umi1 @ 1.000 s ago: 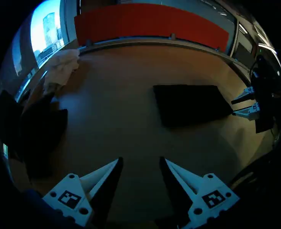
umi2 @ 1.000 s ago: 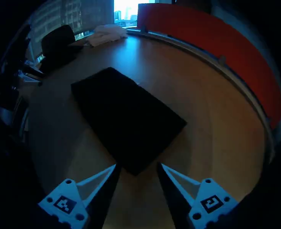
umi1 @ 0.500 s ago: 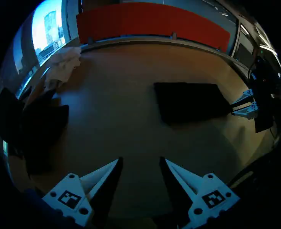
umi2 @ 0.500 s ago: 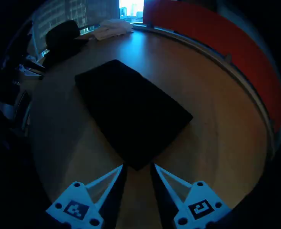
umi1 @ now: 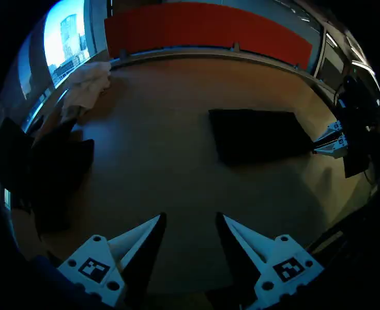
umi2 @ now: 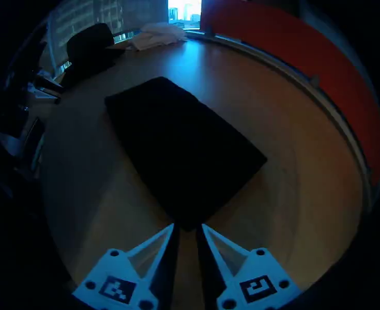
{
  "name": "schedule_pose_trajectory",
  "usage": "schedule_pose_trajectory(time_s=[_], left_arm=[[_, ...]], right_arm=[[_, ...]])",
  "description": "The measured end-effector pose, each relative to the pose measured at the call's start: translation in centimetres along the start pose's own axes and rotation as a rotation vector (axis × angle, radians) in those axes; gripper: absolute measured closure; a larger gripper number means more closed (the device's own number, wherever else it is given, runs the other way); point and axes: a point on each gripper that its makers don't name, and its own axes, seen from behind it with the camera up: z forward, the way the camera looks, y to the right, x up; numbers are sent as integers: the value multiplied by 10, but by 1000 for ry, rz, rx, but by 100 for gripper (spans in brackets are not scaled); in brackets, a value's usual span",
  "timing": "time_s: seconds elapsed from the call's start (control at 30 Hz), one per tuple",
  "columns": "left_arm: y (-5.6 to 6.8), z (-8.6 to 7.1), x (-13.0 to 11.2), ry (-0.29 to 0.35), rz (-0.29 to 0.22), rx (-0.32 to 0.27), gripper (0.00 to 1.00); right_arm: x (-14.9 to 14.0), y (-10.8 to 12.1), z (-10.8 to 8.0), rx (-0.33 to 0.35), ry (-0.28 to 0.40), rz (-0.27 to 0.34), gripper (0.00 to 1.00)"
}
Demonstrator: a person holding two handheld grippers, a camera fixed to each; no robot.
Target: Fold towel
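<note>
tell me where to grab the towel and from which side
I'd take the towel by its near corner, the one pointing at the right hand-held gripper. It lies flat on the table, so come in low from that corner's side, with one finger sliding under the edge.

In my left gripper view, the towel point(umi1: 257, 135) lies flat on the counter point(umi1: 158, 155), right of centre. The right gripper point(umi1: 316, 146) is at its right-hand corner, near the frame's right edge. A cloth heap point(umi1: 86, 85) sits on the counter at upper left, with a chair point(umi1: 50, 170) below it at the left edge. A partition point(umi1: 205, 26) runs behind the counter along the top. My left gripper point(umi1: 190, 216) is at bottom centre, well apart from the towel. In the right gripper view, the towel's near corner lies at the gripper's fingertips.
</note>
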Motion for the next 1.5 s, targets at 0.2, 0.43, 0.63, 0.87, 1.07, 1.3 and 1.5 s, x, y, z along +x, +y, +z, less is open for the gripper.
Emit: schedule_pose_trajectory(time_s=[0.2, 0.43, 0.63, 0.87, 1.07, 1.3, 1.5], left_arm=[[0, 0, 0, 0, -1, -1, 30], [2, 1, 2, 6, -6, -4, 30], [3, -1, 5, 14, -10, -6, 30], [3, -4, 9, 25, -12, -7, 30], [3, -6, 12, 31, -10, -8, 30], [-1, -10, 13, 46, -10, -1, 30], [-6, -16, 14, 67, -9, 13, 30]], right_arm=[[2, 4, -3, -16, 4, -6, 97], [15, 6, -9, -32, 31, -13, 97], [29, 12, -19, -55, 66, -15, 97], [44, 21, -34, -83, 101, -20, 97], [44, 30, -49, -107, 105, -32, 97], [51, 33, -56, -121, 120, -33, 97], [70, 32, -61, -124, 144, -65, 97]])
